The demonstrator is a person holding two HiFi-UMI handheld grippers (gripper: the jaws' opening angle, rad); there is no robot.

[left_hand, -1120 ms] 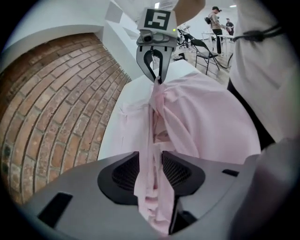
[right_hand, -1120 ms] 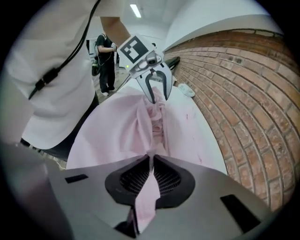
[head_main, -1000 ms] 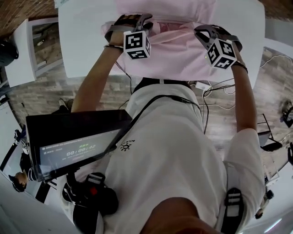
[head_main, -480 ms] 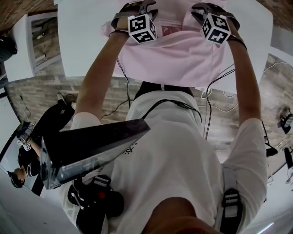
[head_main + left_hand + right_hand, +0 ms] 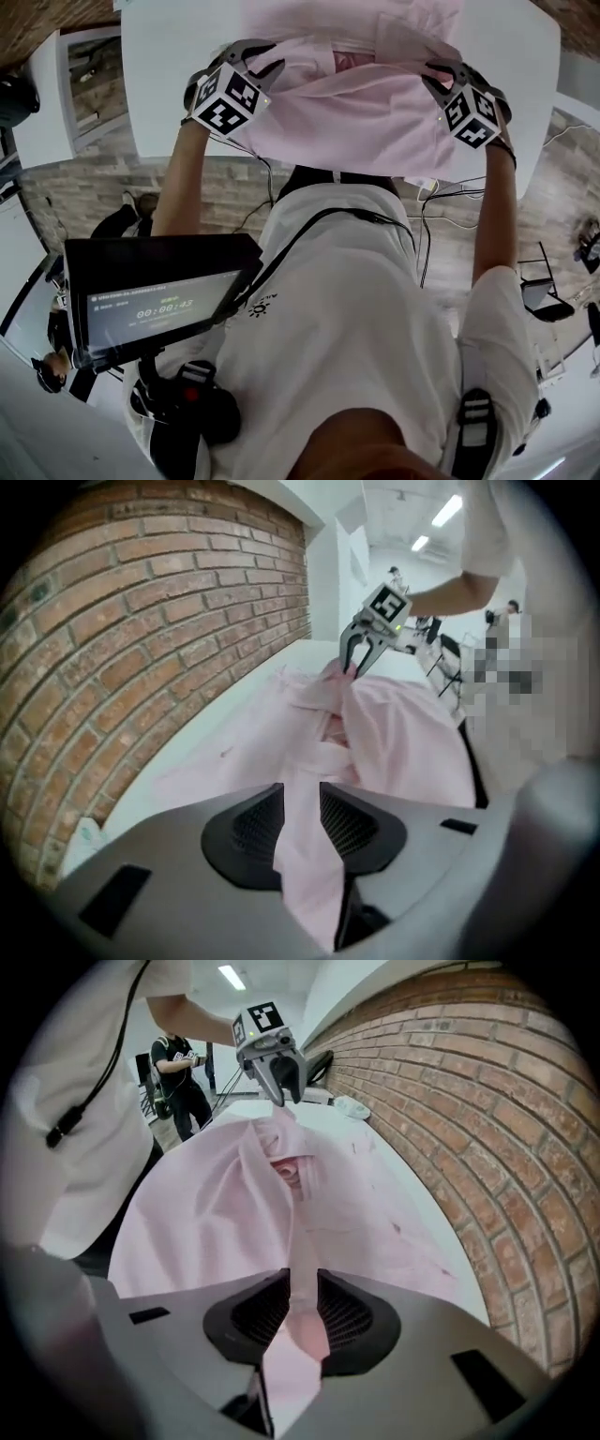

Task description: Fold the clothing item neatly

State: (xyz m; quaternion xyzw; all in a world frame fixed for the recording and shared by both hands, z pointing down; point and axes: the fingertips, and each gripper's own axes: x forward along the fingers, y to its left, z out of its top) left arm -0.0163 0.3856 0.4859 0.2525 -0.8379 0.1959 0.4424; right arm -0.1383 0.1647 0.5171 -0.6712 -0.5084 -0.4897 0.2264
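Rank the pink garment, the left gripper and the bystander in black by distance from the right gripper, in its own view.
1. The pink garment: between the opening jaws of the right gripper.
2. The left gripper: straight ahead, jaws closing on the garment's far end.
3. The bystander in black: beyond it, upper left.

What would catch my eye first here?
A pink garment lies spread across the white table beside a brick wall. The left gripper and right gripper each have a fold of it between their jaws; the left's are closing, the right's opening.
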